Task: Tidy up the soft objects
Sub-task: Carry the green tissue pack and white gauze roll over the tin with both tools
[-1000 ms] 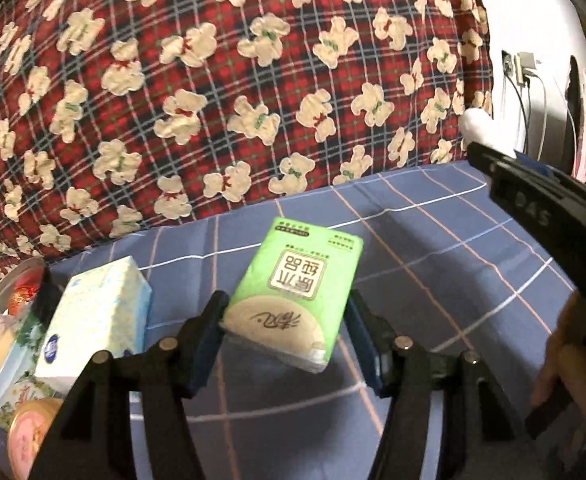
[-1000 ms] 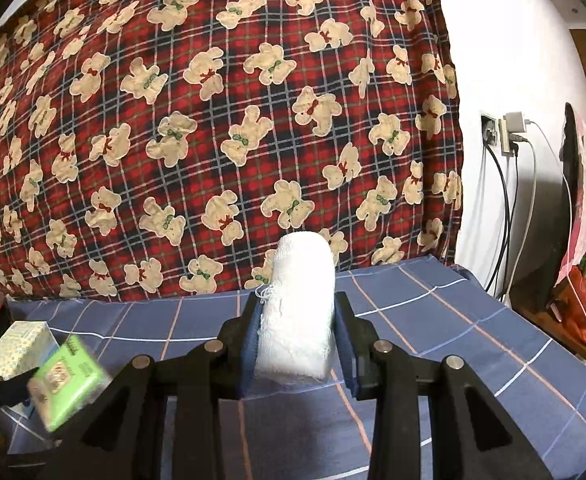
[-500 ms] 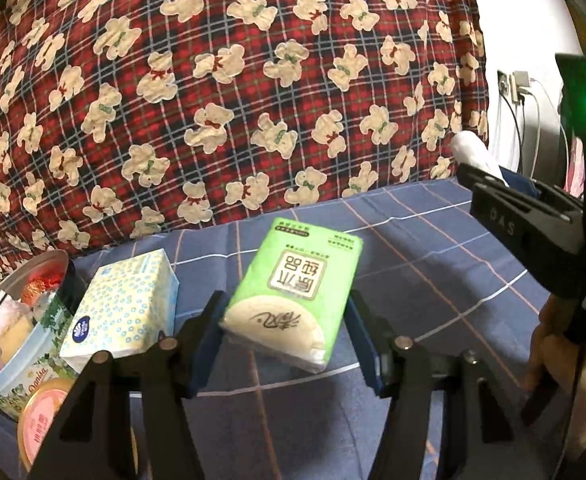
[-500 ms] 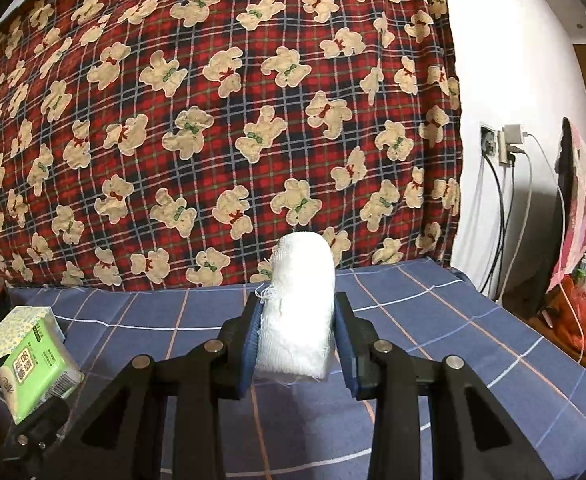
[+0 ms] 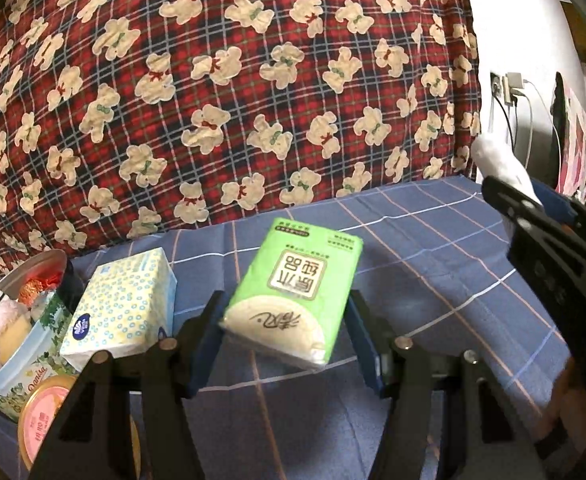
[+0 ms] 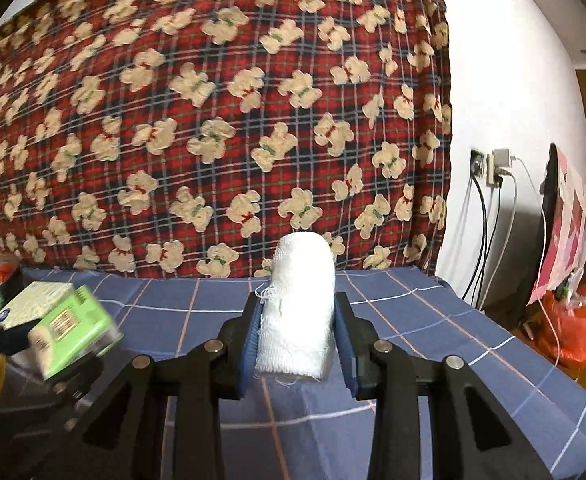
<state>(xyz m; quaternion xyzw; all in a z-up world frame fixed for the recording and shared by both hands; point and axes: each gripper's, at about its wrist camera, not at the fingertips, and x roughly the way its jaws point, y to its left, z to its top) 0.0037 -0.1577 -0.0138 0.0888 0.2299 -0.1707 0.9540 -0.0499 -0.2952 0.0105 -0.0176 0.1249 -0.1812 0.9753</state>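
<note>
My left gripper (image 5: 285, 312) is shut on a green tissue pack (image 5: 293, 288), held tilted above the blue checked cloth (image 5: 433, 264). That pack (image 6: 73, 330) also shows at the left of the right wrist view, blurred. My right gripper (image 6: 297, 334) is shut on a white gauze roll (image 6: 299, 304) that stands upright between its blue pads. The roll's tip (image 5: 493, 158) and the right gripper's body appear at the right edge of the left wrist view. A blue-dotted white tissue pack (image 5: 123, 306) lies on the cloth to the left.
A round tin (image 5: 33, 354) with soft items inside stands at the far left, a pink-lidded cup (image 5: 43, 416) before it. A red plaid bear-print blanket (image 6: 213, 120) rises behind. Right of the cloth are a wall socket with cables (image 6: 493, 172) and an orange bag (image 6: 569, 328).
The right gripper with the gauze roll has shifted sideways; the green pack now looks nearer in its view. The left view has swung a little, showing more of the tin and dotted pack.
</note>
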